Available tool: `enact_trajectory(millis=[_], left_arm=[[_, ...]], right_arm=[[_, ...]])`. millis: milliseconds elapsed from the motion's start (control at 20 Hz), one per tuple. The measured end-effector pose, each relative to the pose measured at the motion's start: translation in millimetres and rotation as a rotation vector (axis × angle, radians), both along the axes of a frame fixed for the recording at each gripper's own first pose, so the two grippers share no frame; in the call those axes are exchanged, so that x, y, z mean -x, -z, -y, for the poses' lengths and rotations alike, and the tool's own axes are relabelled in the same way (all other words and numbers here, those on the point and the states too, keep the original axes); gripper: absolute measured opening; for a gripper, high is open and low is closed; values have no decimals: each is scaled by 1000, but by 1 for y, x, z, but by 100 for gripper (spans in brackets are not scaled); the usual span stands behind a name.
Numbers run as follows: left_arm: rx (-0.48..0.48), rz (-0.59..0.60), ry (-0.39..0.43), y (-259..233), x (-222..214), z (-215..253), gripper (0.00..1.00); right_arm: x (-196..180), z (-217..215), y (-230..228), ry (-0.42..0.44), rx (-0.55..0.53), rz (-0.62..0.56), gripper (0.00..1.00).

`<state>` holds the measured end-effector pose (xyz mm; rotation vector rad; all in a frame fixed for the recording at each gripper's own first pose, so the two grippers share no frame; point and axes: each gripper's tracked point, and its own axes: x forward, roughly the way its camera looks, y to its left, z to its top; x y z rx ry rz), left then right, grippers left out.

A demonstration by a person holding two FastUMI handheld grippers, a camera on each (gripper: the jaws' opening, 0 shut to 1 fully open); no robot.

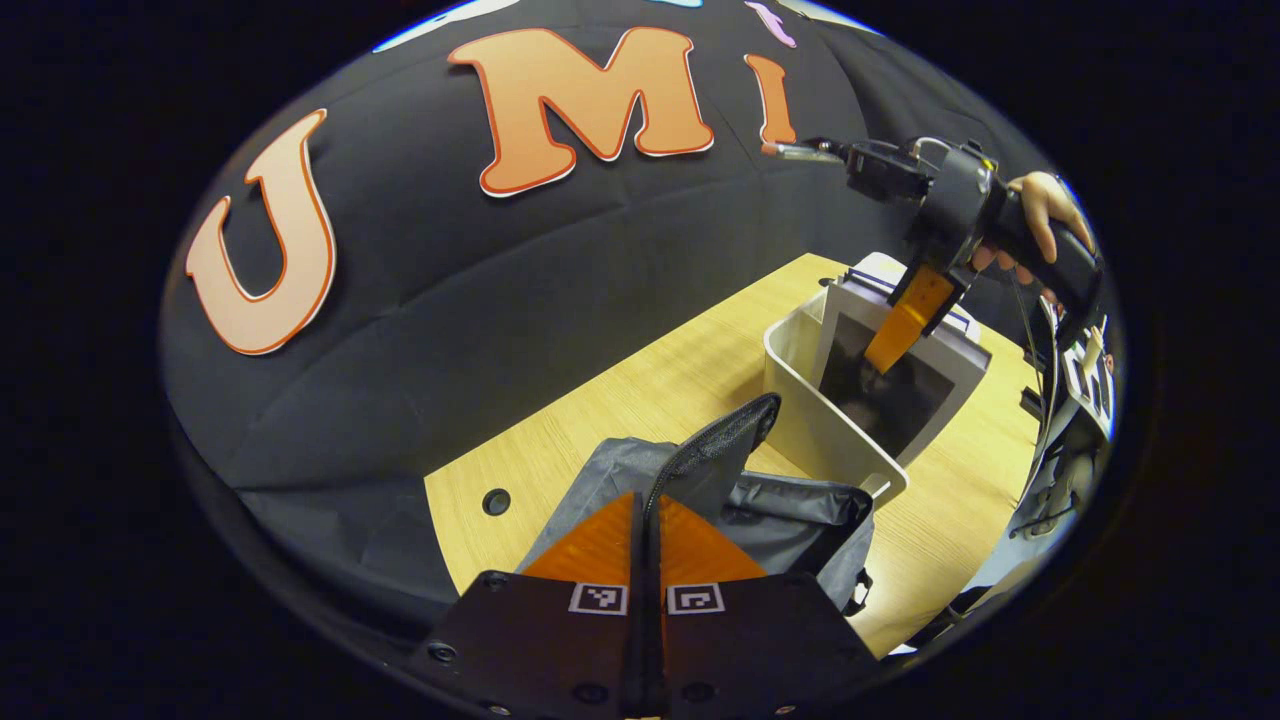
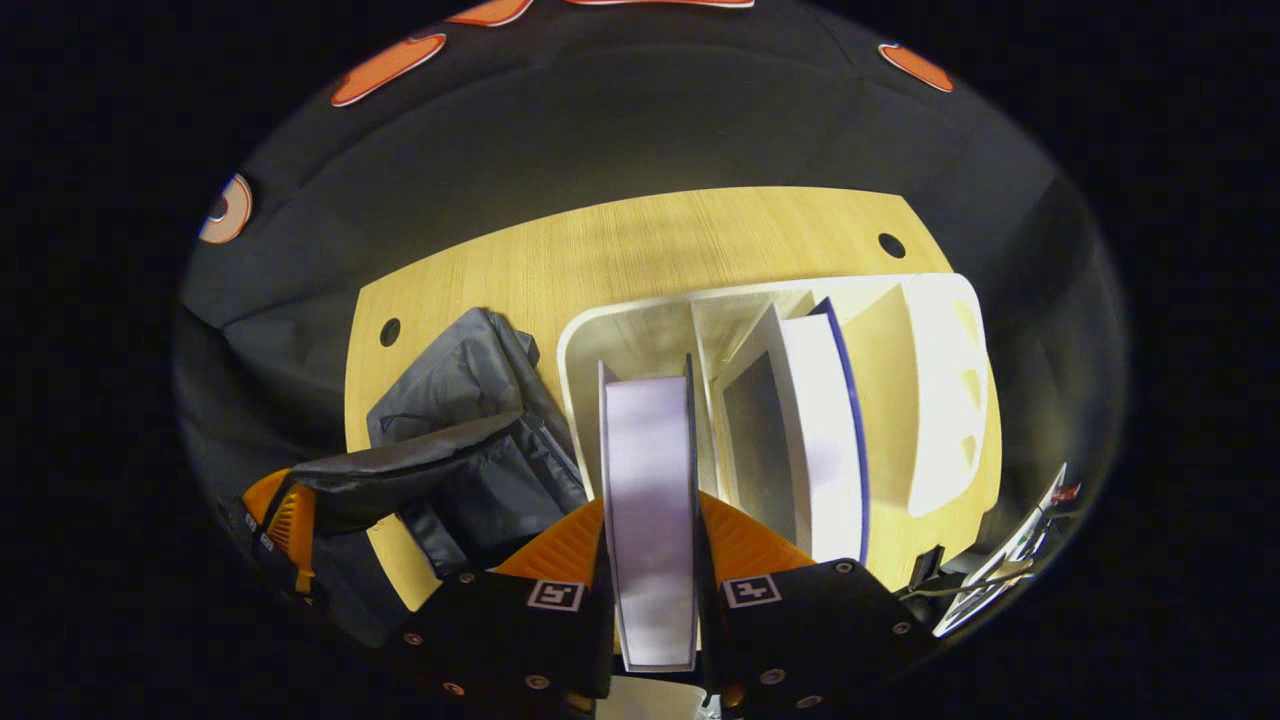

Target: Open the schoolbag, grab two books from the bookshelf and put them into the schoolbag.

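The grey schoolbag (image 1: 790, 505) lies on the wooden table just ahead of my left gripper (image 1: 645, 500), which is shut on its black mesh-edged opening flap (image 1: 725, 435) and holds it up. To the bag's right stands the white bookshelf bin (image 1: 815, 420), and my right gripper (image 1: 900, 325) reaches down into it from above. In the right gripper view, my right gripper (image 2: 650, 500) is shut on an upright book (image 2: 650, 440) with its white page edges facing me. A second book (image 2: 820, 420) leans in the neighbouring compartment of the bookshelf (image 2: 935, 390). The schoolbag (image 2: 470, 430) lies left of it, held by the left gripper (image 2: 285, 520).
The light wooden table (image 2: 650, 240) has round cable holes (image 2: 891, 245) near its far corners and another hole (image 1: 496, 501) left of the bag. Black booth cloth surrounds the table. A hand (image 1: 1040, 215) holds the right gripper's handle. Some gear stands at the right table edge (image 1: 1085, 375).
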<state>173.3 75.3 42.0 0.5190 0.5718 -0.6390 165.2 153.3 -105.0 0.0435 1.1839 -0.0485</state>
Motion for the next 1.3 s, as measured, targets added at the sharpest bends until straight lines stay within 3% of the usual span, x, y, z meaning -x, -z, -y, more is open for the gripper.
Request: enact_trajectory(millis=[400, 500, 750, 900, 1150, 1300], left_arm=[[-19, 8, 67, 4, 12, 3, 0], [-25, 8, 75, 3, 14, 3, 0], [-53, 11, 91, -3, 16, 3, 0], [-72, 17, 95, -5, 15, 5, 0], [-95, 46, 99, -15, 8, 11, 0], [-107, 60, 101, -20, 7, 13, 1]], right_arm=[[35, -2, -107, 22, 44, 185, 34], [55, -2, -123, 40, -6, 223, 34], [107, 1, -159, 108, -209, 356, 34], [138, -3, -150, 198, -433, 429, 34], [154, -37, -85, 335, -822, 447, 33], [151, -62, -36, 412, -951, 406, 33]])
